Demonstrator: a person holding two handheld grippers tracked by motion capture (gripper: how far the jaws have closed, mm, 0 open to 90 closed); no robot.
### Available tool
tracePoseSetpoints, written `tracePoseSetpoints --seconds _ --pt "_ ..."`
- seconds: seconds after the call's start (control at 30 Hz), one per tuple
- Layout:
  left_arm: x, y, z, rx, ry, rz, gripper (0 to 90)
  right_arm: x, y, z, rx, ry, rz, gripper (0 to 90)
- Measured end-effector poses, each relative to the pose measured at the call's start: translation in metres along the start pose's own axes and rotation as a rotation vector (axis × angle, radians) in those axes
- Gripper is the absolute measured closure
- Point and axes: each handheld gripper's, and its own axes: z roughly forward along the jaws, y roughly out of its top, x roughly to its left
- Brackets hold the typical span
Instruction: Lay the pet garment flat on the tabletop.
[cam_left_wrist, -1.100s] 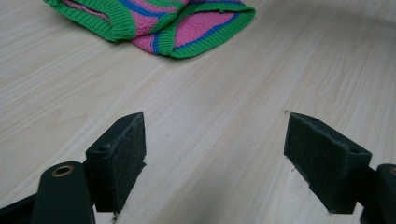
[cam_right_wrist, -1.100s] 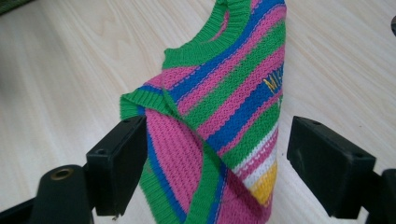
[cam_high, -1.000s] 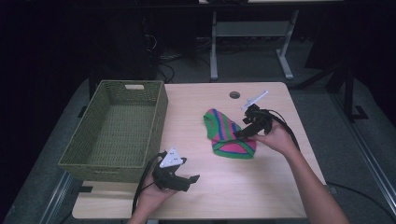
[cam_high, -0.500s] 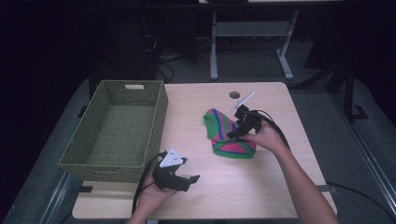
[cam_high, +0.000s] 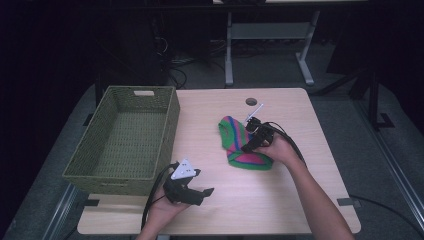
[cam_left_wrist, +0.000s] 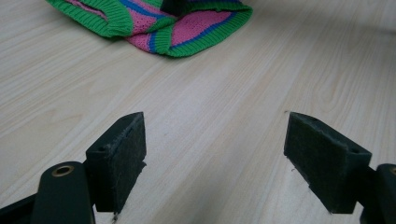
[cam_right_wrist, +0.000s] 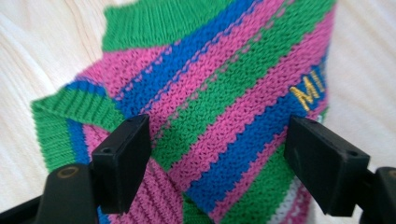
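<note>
We count one knitted garment (cam_high: 241, 144), striped in green, pink and blue with green ribbed edges, one woven green basket (cam_high: 125, 141), and two grippers, all on one pale wooden table (cam_high: 300, 200). We take the garment as our landmark: it lies flat near the middle of the table, with the basket well apart to its left, and a small dark round spot (cam_high: 251, 102) in the tabletop beyond it.

In the right gripper view we see yellow stitched letters (cam_right_wrist: 308, 91) on a blue stripe of the garment; we read "MI" and cannot tell the rest, since it runs off behind the fabric edge.

The right gripper (cam_high: 255, 137) is over the garment's right half. Its jaws stand wide apart, and in its own view the striped knit lies between and beneath them; we cannot tell whether the pads touch the cloth, and they grip nothing.

The left gripper (cam_high: 197, 192) lies near the front edge of the table, nearer the person than the garment and to its left, just beside the basket's front corner. Its jaws are also spread wide, with bare wood between them, and the garment's ribbed edge lies ahead of them.
</note>
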Motion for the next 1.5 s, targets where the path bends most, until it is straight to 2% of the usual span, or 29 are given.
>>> tracePoseSetpoints --seconds 0.23,0.4,0.43,0.47,0.5,0.53,0.57,0.63,0.67,0.73,0.83,1.1,1.5 --pt "0.000 0.000 0.001 0.003 -0.003 -0.004 20.8 0.002 -0.001 0.002 0.003 -0.012 0.005 24.2" --pt "-0.002 0.001 0.002 0.006 -0.005 0.001 20.9 0.003 0.001 0.000 0.018 -0.020 0.009 37.9" --pt "-0.002 0.001 0.002 0.006 -0.005 0.001 20.9 0.003 0.001 0.000 0.018 -0.020 0.009 37.9" --pt "-0.002 0.001 0.002 0.006 -0.004 0.001 21.0 0.002 0.002 -0.001 0.016 -0.028 0.008 45.3" --pt "-0.002 0.001 0.003 0.007 -0.002 0.000 21.0 0.002 0.002 -0.001 0.016 -0.028 0.008 45.3" --pt "-0.002 0.000 0.003 0.008 -0.001 -0.001 21.2 0.002 0.002 -0.001 0.015 -0.040 0.001 52.8" --pt "-0.002 0.000 0.003 0.008 -0.001 -0.001 21.2 0.002 0.002 -0.001 0.015 -0.040 0.001 52.8" --pt "-0.002 0.001 0.003 0.007 -0.002 -0.002 21.2 0.003 0.003 -0.002 0.019 -0.047 -0.005 59.4" --pt "-0.002 0.001 0.002 0.007 -0.002 0.000 21.2 0.004 0.004 -0.002 0.022 -0.061 -0.023 65.5" --pt "-0.002 0.000 0.002 0.007 -0.001 -0.002 21.2 0.004 0.005 -0.002 0.022 -0.066 -0.030 68.3" --pt "-0.001 0.000 0.001 0.009 -0.001 0.002 21.2 0.004 0.005 -0.002 0.020 -0.068 -0.031 70.3" --pt "0.000 0.000 0.001 -0.005 -0.005 -0.017 21.2 0.006 0.005 -0.005 0.012 -0.083 -0.065 74.8" --pt "0.000 0.000 0.000 -0.010 0.000 -0.015 21.2 0.005 0.003 -0.034 -0.076 -0.061 -0.054 75.3"
